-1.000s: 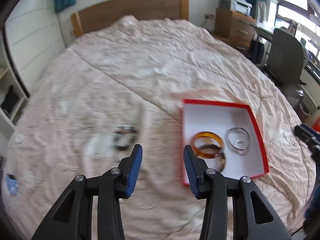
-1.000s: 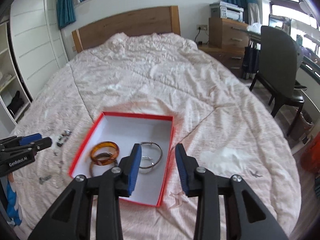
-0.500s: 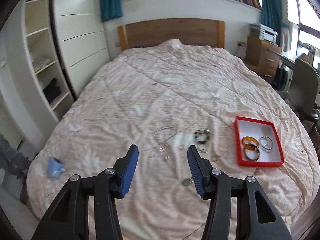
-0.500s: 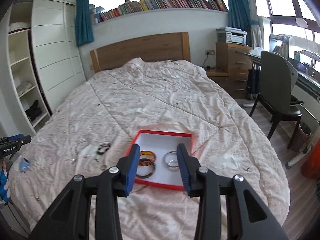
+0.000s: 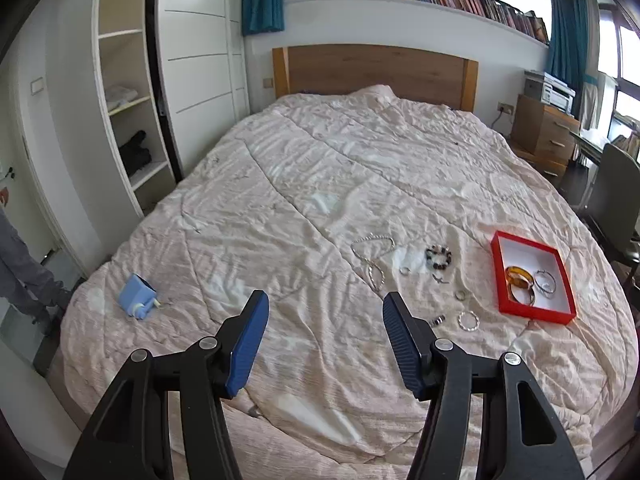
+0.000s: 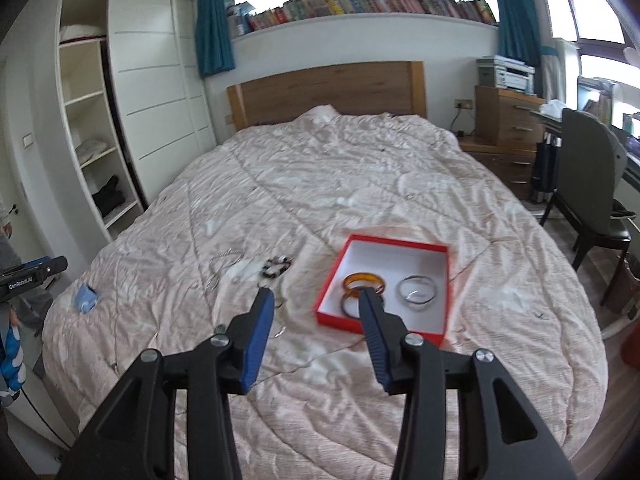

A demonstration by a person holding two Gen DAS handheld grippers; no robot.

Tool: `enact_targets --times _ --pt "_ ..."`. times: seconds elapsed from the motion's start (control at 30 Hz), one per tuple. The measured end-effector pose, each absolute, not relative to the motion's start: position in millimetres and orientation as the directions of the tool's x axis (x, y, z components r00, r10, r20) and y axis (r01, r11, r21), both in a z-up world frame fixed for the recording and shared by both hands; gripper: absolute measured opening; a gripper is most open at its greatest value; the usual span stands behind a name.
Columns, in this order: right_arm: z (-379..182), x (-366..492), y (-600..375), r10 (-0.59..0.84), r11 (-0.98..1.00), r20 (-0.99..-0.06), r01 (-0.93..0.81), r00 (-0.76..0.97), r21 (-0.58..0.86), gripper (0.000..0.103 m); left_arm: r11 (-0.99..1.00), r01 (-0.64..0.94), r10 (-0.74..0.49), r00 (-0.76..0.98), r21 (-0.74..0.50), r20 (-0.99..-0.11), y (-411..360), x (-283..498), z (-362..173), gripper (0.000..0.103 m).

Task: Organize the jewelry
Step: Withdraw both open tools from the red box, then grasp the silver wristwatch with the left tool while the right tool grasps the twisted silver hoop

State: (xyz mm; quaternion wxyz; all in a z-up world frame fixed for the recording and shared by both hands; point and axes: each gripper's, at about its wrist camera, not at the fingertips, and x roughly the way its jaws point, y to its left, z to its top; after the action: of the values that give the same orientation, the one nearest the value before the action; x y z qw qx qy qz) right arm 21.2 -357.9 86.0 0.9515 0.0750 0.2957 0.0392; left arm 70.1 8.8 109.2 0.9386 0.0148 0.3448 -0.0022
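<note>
A red box (image 5: 499,276) (image 6: 333,273) with a white inside lies on the bed and holds an amber bangle (image 5: 519,276) (image 6: 364,281), a darker bangle (image 5: 522,297) and a silver bangle (image 5: 545,282) (image 6: 418,292). Left of it on the quilt lie a silver chain (image 5: 372,254), a dark beaded bracelet (image 5: 438,257) (image 6: 277,266) and several small rings (image 5: 468,321). My left gripper (image 5: 325,334) is open and empty, high above the near bed edge. My right gripper (image 6: 317,320) is open and empty, high above the box's near left corner.
A small light-blue box (image 5: 137,296) (image 6: 85,298) lies at the bed's left edge. A white wardrobe (image 5: 132,120) stands left, a wooden headboard (image 5: 372,70) at the back, a dresser (image 6: 506,120) and a dark chair (image 6: 592,184) right.
Both grippers have pulled up and back from close above the bed, so the whole bed now shows. Both stay open and empty. The jewelry has not moved.
</note>
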Motion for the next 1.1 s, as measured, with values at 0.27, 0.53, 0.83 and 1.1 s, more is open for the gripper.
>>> enact_targets --times 0.27,0.53,0.83,1.1 --pt "49 51 -347 0.155 0.981 -0.62 -0.046 0.769 0.189 0.042 0.998 0.063 -0.046 0.714 -0.002 -0.699 -4 90 68 0.059" --pt "9 82 -334 0.195 0.977 -0.681 -0.075 0.706 0.202 0.042 0.99 0.131 -0.12 0.636 -0.047 -0.762 -22 116 21 0.059" --pt "-37 122 -324 0.243 0.967 -0.742 -0.098 0.624 0.234 0.042 0.976 0.202 -0.178 0.544 -0.077 -0.82 -47 154 -29 0.053" --pt "-71 155 -307 0.3 0.953 -0.774 -0.146 0.557 0.264 0.042 0.954 0.284 -0.229 0.472 -0.099 -0.851 -74 176 -62 0.05"
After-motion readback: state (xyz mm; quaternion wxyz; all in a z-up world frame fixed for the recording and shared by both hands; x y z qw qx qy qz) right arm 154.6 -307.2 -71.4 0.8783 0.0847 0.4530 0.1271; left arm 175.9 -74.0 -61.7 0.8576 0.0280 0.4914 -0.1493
